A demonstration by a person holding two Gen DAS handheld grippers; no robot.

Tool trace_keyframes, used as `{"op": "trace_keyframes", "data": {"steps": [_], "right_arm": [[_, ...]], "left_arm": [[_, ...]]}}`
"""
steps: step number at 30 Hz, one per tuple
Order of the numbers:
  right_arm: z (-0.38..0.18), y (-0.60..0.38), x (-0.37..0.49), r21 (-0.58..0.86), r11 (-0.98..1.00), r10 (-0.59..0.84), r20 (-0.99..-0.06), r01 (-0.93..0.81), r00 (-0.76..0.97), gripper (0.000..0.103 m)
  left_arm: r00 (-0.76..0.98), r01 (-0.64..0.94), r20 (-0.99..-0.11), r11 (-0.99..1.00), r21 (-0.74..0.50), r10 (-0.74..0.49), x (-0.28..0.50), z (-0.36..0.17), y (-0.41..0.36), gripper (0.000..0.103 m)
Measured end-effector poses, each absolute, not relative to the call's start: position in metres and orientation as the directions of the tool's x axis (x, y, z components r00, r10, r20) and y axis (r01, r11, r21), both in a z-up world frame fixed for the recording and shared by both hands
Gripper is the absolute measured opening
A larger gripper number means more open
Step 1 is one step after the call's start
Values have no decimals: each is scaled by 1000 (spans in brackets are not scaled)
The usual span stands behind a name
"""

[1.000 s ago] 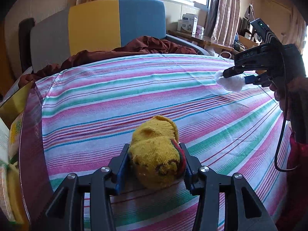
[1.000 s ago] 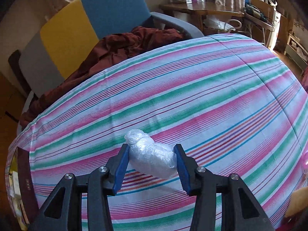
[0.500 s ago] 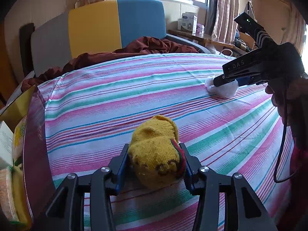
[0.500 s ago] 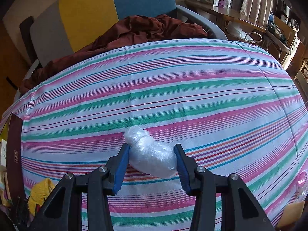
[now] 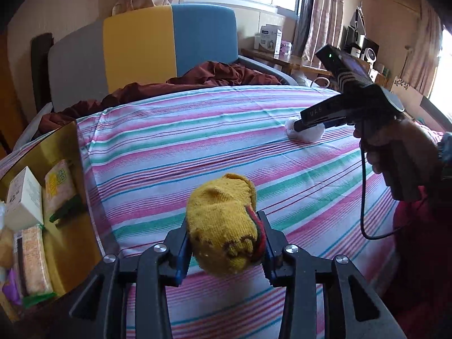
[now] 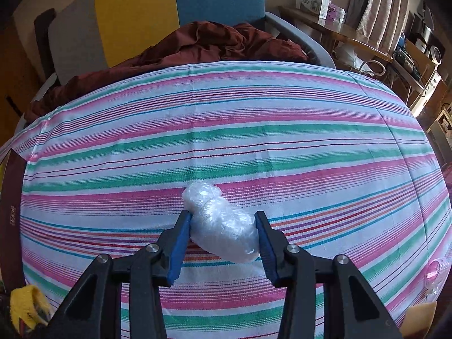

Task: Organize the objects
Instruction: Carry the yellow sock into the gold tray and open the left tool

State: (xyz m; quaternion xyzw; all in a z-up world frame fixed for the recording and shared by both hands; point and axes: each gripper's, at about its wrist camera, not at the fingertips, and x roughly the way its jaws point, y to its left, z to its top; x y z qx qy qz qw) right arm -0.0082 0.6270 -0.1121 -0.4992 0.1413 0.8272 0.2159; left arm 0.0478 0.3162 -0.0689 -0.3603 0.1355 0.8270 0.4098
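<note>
My left gripper is shut on a rolled yellow sock with a red and dark cuff, held low over the striped bedsheet. My right gripper is shut on a white crinkled plastic bundle, down close to the sheet; whether it touches is unclear. In the left wrist view the right gripper and the bundle are at the right. The sock shows at the right wrist view's bottom left corner.
An open yellow-lined box at the left edge of the bed holds several packets and a white carton. A dark red blanket lies at the bed's far end before a grey, yellow and blue headboard. A pink clear item lies at right.
The right gripper has come down toward the sheet with the bundle. The left gripper has swung left with the sock, bringing the open box into view.
</note>
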Motion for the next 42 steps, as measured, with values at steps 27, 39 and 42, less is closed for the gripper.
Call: {"op": "trace_keyframes", "data": {"steps": [27, 39, 42], "right_arm": [[-122, 603, -8, -131, -890, 295, -896, -438, -331, 39], [-121, 604, -8, -135, -888, 300, -895, -440, -331, 37], [-121, 604, -7, -132, -888, 298, -895, -441, -333, 37]], "left_arm": [[-490, -397, -708, -853, -338, 508, -44, -47, 136, 43], [-445, -465, -767, -851, -243, 462, -56, -69, 186, 56], [-447, -467, -775, -856, -223, 446, -55, -76, 186, 56]]}}
